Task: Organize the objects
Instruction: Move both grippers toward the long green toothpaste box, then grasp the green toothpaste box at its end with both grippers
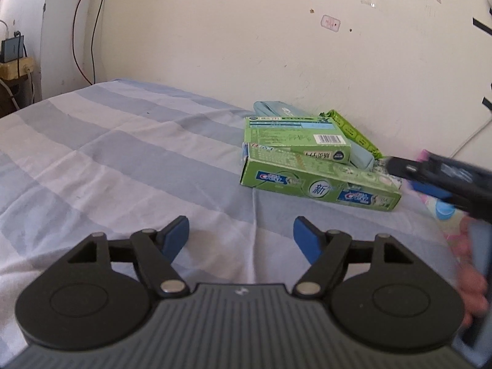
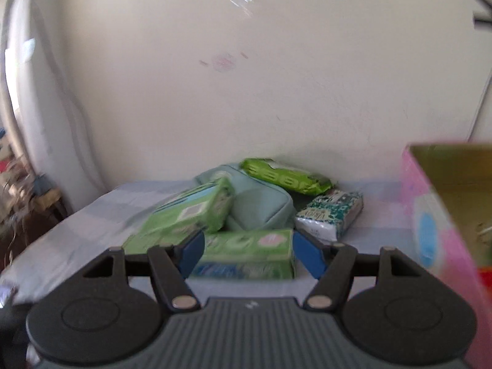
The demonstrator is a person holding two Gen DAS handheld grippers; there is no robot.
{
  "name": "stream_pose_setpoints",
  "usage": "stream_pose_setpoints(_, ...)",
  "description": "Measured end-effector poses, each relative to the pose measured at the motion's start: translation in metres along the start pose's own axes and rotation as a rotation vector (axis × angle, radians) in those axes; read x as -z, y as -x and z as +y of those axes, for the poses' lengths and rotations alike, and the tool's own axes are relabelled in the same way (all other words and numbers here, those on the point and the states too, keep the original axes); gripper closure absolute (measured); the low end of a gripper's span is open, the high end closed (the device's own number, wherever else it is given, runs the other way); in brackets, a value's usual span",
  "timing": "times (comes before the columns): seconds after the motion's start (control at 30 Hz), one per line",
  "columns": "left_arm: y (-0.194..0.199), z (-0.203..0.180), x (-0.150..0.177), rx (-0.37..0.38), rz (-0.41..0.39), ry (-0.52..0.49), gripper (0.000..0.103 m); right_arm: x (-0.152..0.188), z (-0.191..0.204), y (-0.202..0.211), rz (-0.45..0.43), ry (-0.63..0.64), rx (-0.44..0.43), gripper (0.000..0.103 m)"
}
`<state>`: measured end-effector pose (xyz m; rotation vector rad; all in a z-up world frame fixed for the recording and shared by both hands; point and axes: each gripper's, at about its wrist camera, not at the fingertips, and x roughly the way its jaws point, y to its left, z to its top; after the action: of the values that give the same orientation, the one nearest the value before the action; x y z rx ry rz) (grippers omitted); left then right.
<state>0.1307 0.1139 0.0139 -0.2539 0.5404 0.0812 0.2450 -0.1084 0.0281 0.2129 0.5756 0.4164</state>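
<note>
A bed [image 1: 123, 153] covered in a blue-and-white striped sheet holds a small pile of packages against its far edge, at the wall. Lowest and nearest lies a long green toothpaste box [image 2: 246, 253], its long axis running crosswise to the right gripper [image 2: 247, 253]. That gripper's blue pads stand apart, one off each end of the box face, not pressing on it. It is the nearer tool. The left gripper [image 1: 241, 235] hangs empty, jaws apart, over bare sheet, the pile ahead and to its right. A pink open box [image 2: 430, 215] stands at the right.
</note>
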Motion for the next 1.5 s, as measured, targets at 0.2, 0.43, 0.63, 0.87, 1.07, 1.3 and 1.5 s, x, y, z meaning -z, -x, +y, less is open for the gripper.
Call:
stream_pose_setpoints(0.2,-0.001,0.007,-0.002,0.027,0.002,0.054,0.026,-0.005,-0.02,-0.032,0.1,-0.101,-0.01,0.041)
stream_pose_setpoints(0.43,0.001,0.019,-0.003,0.041,-0.002,0.117,0.025,0.038,0.006,0.016,0.169,0.007,-0.212,0.044)
stream_pose_setpoints(0.63,0.003,0.032,-0.003,0.008,-0.026,0.192,0.025,0.057,0.049,0.034,0.099,0.313,-0.154,0.037)
stream_pose_setpoints(0.87,0.0,0.032,-0.004,0.004,-0.039,0.196,0.025,0.065,0.072,0.026,0.161,0.442,-0.092,0.053)
stream_pose_setpoints(1.07,-0.002,0.028,-0.005,0.032,-0.029,0.154,0.023,0.095,0.066,0.086,0.184,0.387,-0.13,0.063)
stream_pose_setpoints(1.3,0.02,0.003,0.01,0.129,0.074,0.097,0.018,0.127,0.033,0.166,0.208,0.243,-0.154,0.063)
stream_pose_setpoints(1.5,0.054,-0.054,0.031,0.321,0.293,0.022,0.012,0.159,0.031,0.214,0.148,0.296,-0.099,0.063)
